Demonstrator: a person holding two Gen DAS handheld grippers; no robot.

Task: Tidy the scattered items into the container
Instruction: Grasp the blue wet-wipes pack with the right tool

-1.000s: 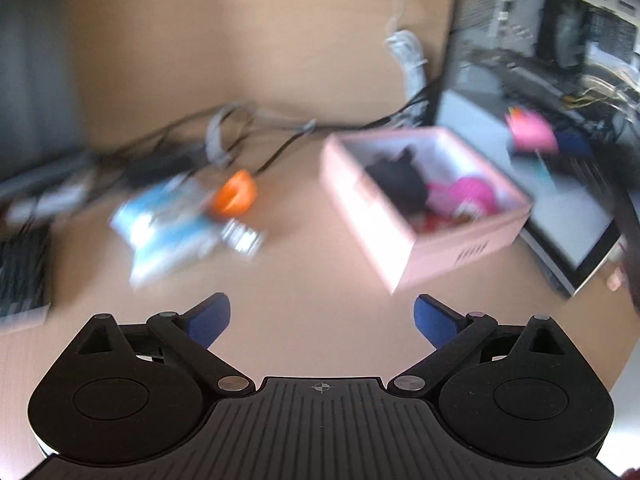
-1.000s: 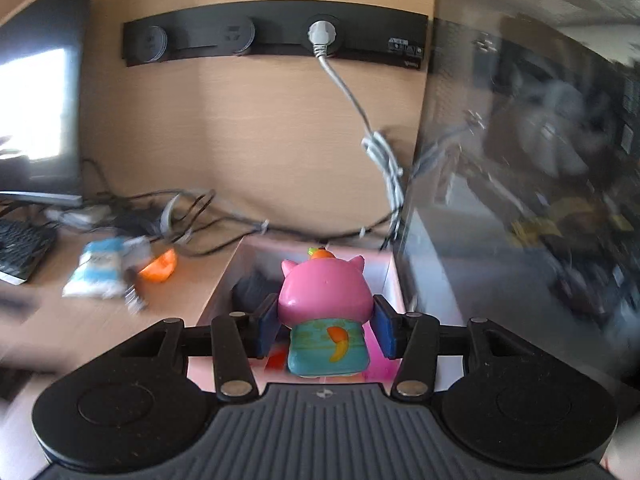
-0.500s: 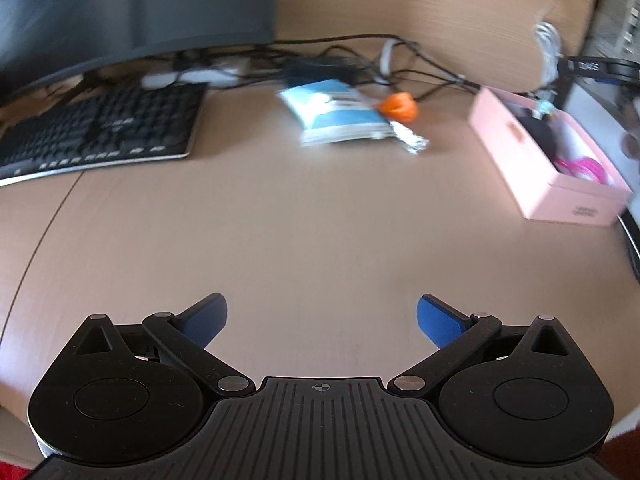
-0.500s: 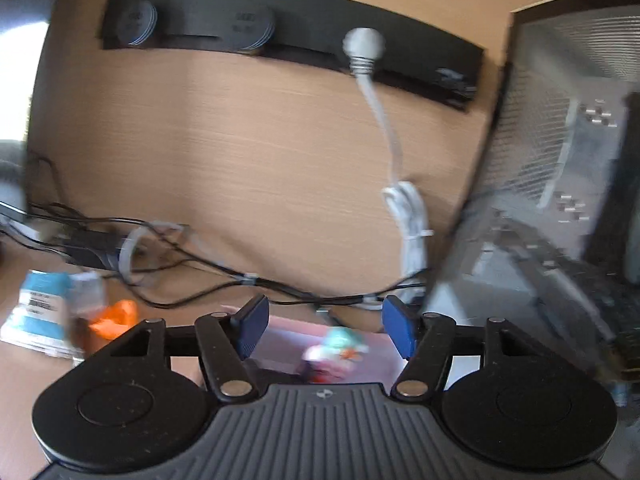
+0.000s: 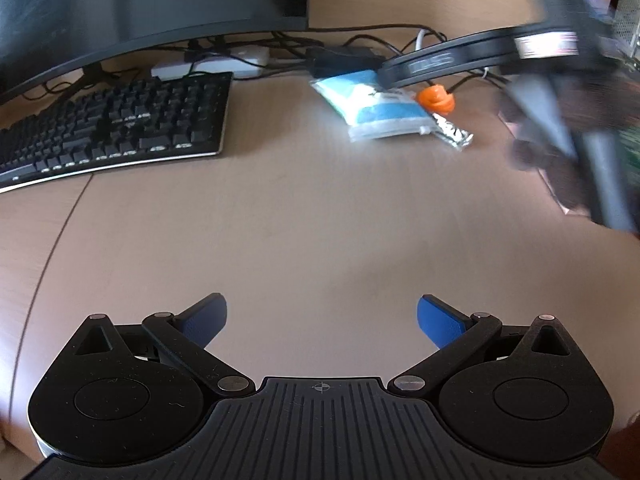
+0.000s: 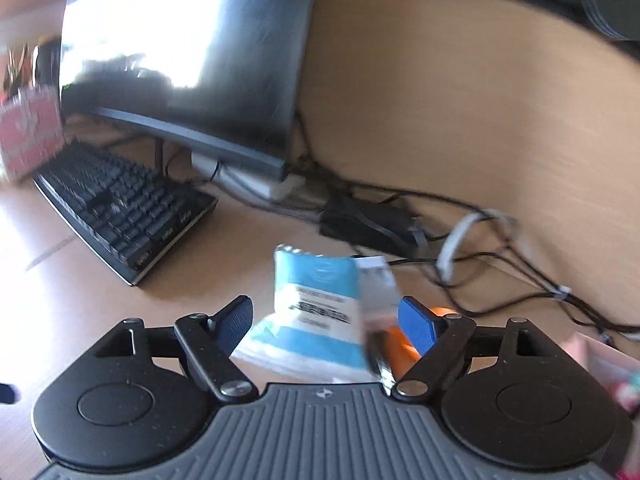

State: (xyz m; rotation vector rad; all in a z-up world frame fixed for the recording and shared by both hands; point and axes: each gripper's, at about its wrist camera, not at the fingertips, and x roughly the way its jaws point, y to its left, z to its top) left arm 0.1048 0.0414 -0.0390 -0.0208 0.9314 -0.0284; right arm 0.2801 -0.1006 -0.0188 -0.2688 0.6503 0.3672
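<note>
left gripper: spread, empty | right gripper: opening, nothing pinched | blue packet: print blurred, unreadable

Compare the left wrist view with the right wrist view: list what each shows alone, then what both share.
Left wrist only: the left tongs, open over bare tan desk, and the blurred right gripper's body. Right wrist only: the right tongs, opening above the packet, and the pink box's edge. Both: blue-and-white plastic packet, orange toy, black keyboard, dark monitor.

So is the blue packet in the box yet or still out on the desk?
Out: the blue packet lies flat on the desk, beside the orange toy.
</note>
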